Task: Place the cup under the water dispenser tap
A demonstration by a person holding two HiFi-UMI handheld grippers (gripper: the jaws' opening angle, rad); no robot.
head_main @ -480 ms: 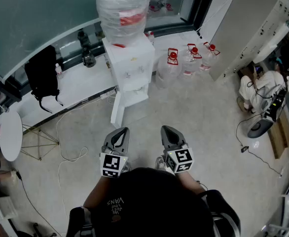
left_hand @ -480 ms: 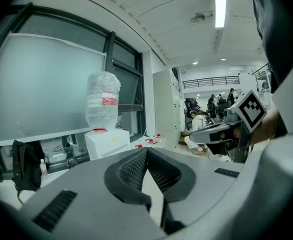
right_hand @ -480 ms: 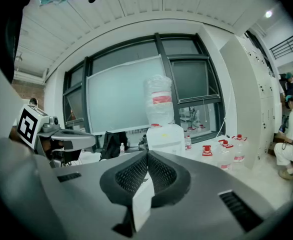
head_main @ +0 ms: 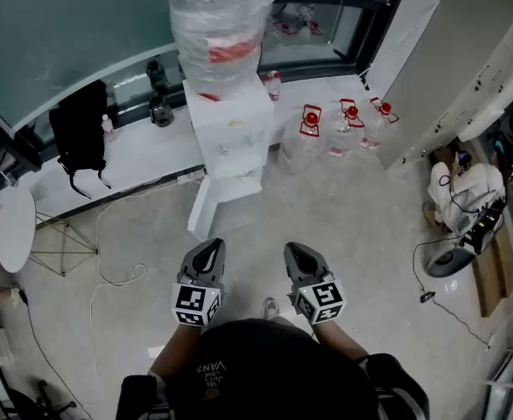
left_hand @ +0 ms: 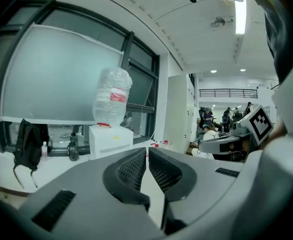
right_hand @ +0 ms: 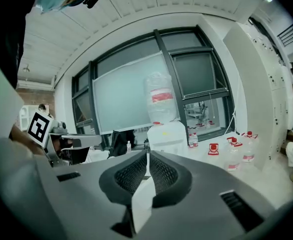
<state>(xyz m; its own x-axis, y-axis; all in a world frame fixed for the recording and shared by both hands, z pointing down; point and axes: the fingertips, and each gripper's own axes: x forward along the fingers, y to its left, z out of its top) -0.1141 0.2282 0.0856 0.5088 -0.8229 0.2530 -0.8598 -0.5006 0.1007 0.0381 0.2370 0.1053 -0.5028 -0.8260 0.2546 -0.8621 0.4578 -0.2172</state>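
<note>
The white water dispenser (head_main: 228,134) stands by the window ledge with a big clear bottle (head_main: 219,20) on top. It also shows in the left gripper view as the dispenser (left_hand: 110,141) and in the right gripper view as the dispenser (right_hand: 167,137), straight ahead. No cup is visible in any view. My left gripper (head_main: 208,252) and right gripper (head_main: 298,255) are held side by side in front of my body, a good way short of the dispenser. The left gripper (left_hand: 147,152) is shut with nothing in it. The right gripper (right_hand: 147,157) is shut too, and empty.
Several clear jugs with red caps (head_main: 340,116) stand on the floor right of the dispenser. A black backpack (head_main: 80,125) leans at the ledge on the left, near a round white table (head_main: 15,230). A white cable (head_main: 108,261) loops over the floor. A person (head_main: 460,186) sits at right.
Both grippers sit a little lower in the head view and farther from the dispenser than before. Their jaws stay shut and empty.
</note>
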